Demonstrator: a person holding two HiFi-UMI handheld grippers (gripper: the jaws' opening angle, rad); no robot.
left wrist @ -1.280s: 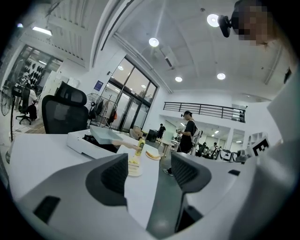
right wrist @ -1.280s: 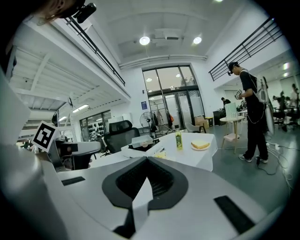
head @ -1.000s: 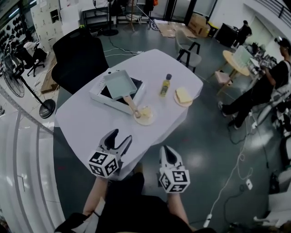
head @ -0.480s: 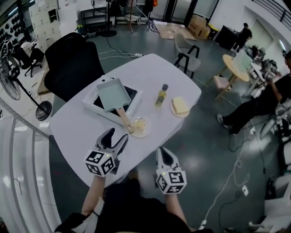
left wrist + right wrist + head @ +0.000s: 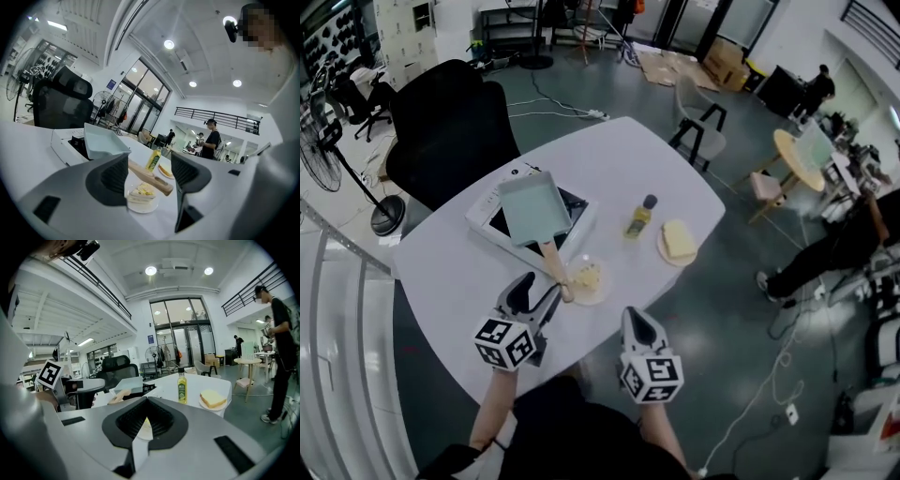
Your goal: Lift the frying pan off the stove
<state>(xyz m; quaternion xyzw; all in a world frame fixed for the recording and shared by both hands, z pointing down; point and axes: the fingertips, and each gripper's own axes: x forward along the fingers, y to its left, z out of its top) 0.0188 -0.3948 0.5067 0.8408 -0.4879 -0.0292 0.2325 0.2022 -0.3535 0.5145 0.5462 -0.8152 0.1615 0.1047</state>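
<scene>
A pale green rectangular frying pan sits on the white stove on the white table. Its wooden handle points toward me. My left gripper is open, just short of the handle's end and to its left. In the left gripper view the handle shows between the open jaws of the left gripper, still ahead of them, with the pan behind. My right gripper is shut and empty at the table's near edge. Its jaws meet in the right gripper view.
A plate of food lies under the handle's end. An oil bottle and a plate with bread stand to the right. A black office chair is behind the table, a fan at far left, a seated person at right.
Both grippers have come closer to the table. The left gripper's open jaws now sit next to the handle's end. The pan has not moved on the stove.
</scene>
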